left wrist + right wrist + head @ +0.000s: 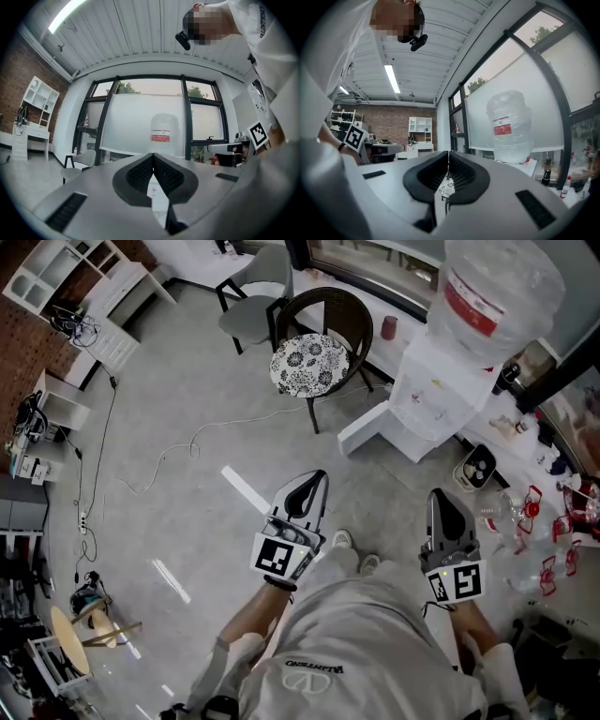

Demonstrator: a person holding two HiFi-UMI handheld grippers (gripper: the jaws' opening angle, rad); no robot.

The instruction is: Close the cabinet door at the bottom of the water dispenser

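Grey polished floor [187, 521] fills the left of the head view. It is smooth and glossy enough to reflect the lamps, and a thin pale cable [161, 457] lies on it in loose curves.

Next comes the left gripper [319, 479], a grey plastic body with black ribbed pads. Its jaws are pressed together and nothing is between them. Beyond it stands a dark round-backed chair [347, 320] with a flower-patterned cushion [307, 362].

To the right of the chair, the white flat cabinet door [364, 430] stands swung wide open from the foot of the white boxy water dispenser [436, 390]. The dispenser carries a big clear plastic bottle [497, 282] with a red label. The door looks like a rigid, light panel.

The right gripper [439, 493] is of the same make, and its jaws are also together and empty. At the far right, small red and clear things [562, 521] lie on the floor, too small to identify.

The task seems not begun. Both grippers are well apart from the door, so the approach and the whole push are probably left to do.
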